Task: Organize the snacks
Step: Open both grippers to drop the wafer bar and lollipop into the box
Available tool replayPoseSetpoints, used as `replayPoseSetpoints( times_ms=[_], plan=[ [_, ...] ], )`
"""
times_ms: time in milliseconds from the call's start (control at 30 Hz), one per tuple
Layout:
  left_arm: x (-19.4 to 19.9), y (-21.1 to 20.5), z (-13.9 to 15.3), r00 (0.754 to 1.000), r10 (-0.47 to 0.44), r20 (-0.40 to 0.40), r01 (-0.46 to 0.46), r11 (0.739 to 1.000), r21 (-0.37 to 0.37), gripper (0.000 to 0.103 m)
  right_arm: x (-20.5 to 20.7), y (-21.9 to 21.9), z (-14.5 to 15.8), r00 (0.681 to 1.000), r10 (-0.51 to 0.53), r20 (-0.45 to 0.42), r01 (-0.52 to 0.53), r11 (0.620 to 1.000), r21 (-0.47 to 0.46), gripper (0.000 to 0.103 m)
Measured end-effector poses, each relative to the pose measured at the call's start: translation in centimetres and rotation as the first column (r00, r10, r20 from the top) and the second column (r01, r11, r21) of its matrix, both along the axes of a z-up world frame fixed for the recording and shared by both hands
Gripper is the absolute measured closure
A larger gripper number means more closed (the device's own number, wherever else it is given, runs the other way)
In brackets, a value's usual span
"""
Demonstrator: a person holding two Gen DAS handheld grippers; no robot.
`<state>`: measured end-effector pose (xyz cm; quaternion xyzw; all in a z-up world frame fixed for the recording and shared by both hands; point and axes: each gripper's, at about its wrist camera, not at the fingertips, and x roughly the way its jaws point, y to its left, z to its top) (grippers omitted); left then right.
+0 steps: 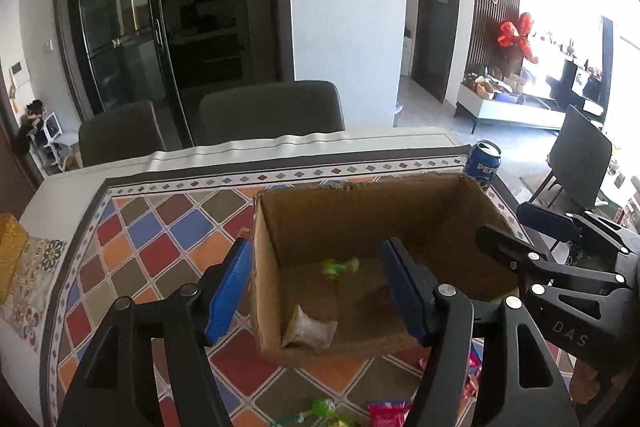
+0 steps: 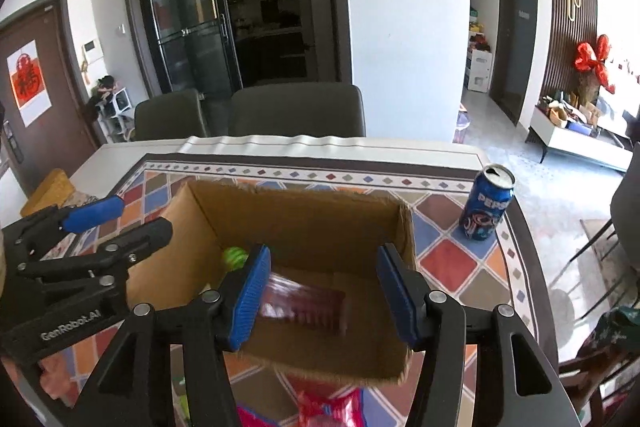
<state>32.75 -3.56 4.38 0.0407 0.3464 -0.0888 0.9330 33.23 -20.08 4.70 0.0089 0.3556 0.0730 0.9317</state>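
Both grippers, left [image 1: 316, 291] and right [image 2: 322, 293], gape wide, empty, over open brown cardboard box [image 2: 304, 211]; blurred dark-red packet [image 2: 304, 303], possibly falling, at 6 o'clock inside.

Bright daylight from right, blown-out glare, fisheye edges, slight blur.

The left gripper [image 1: 320, 291] and right gripper [image 2: 322, 293] hover side by side, fingers spread wide, holding nothing.

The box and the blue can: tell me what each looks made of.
Box: brown corrugated cardboard, matte, judging by its rough, frayed cut rim and dull walls. Blue can: probably aluminium, glossy printed finish, with a bare silver top and an opened pull-tab mouth.
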Motion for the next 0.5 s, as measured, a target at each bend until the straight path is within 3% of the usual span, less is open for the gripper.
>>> replayPoseSetpoints(
  times_ms=[500],
  plan=[
    [-7.3,-1.7,0.1,0.998,-0.051,0.027,0.050,0.999,0.017,0.030,-7.5,-1.6,0.6,0.999,0.024,0.037,-0.024,1.000,0.004,0.046]
  ],
)
